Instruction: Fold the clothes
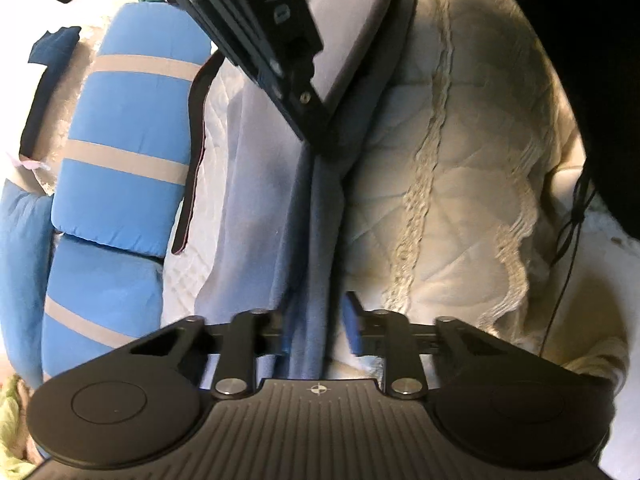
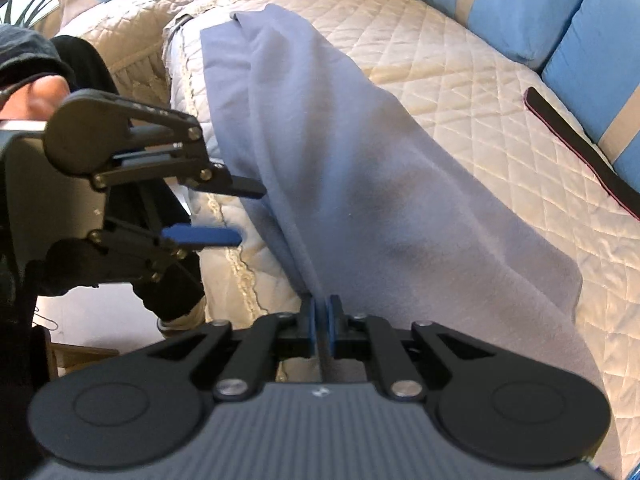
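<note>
Blue cloth (image 2: 360,168) half lifted off the quilted bed (image 2: 460,92)

Right gripper (image 2: 321,330) pinches the cloth's edge tight; left gripper (image 2: 244,212) sits beside the cloth, fingers apart, gripping nothing.

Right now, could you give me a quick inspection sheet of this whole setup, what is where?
Surface: cream quilted bedspread, lace trim along its edge.
Job's things: one light blue cloth draped across the bed, a fold running up its length.
Clutter: dark strap lying by the blue striped cushions; small items at the far corner, too blurred to name.
Grippers: right gripper shut on the cloth's near edge; left gripper open beside the cloth, gripping nothing.
Cables: thin black cord hanging at the bed's side.
Surroundings: a person's dark sleeve, plant leaves at the far left.
</note>
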Tool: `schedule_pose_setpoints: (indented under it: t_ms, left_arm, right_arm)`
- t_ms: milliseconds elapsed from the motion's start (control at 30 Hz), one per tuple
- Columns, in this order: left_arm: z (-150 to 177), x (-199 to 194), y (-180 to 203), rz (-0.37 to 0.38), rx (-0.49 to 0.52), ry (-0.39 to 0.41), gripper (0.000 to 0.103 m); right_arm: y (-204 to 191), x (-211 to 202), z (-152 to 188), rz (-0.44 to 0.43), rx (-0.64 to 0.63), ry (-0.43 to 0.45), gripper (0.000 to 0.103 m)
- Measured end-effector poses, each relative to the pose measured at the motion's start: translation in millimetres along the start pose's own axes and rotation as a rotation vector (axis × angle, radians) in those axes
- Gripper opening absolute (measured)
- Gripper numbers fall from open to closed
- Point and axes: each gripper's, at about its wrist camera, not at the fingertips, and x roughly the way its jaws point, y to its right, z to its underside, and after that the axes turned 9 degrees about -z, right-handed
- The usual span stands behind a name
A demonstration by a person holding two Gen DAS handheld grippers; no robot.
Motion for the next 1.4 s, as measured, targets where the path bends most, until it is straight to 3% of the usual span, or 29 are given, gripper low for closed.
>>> schedule_pose_setpoints:
  t_ms: [100, 333, 467, 1033, 1233, 1333, 1400]
  left_arm:
    - [1.1, 2.3, 0.1, -0.001, 0.017, -0.004, 0.004]
    - [7.7, -0.9, 6.5, -0.010, 0.072, 0.010, 0.003]
    - [10.1, -1.5, 8.3, -0.015, 0.096, 0.014, 0.003]
    - [26.1, -6.2, 9.8, 0.015, 0.187, -0.009, 0.002]
    - [31.3, -3.8, 9.0, 0.050, 0.194, -0.040, 0.001]
    - [37.7, -4.4, 2.6, 0.067, 0.183, -0.065, 0.000]
    - [40.5, -9.4, -8.7, 0.052, 0.149, -0.061, 0.004]
  right_arm:
    - [-6.1, 3.0, -0.5, 0.014, -0.033, -0.011, 0.024]
    - [-6.7, 6.1, -3.2, -0.020, -0.034, -0.003, 0.024]
    - [-4.8, 8.2, -4.2, 0.002, -0.027, -0.012, 0.004]
    - [-27.3, 9.8, -6.6, 0.071, -0.128, -0.075, 0.003]
    - [-59.2, 43.3, 9.1, 0.147, -0.266, -0.201, 0.003]
    - [-68.9, 50.3, 15.2, 0.166, -0.309, -0.237, 0.007]
    - [-72.8, 43.4, 13.8, 0.158, -0.304, -0.205, 0.029]
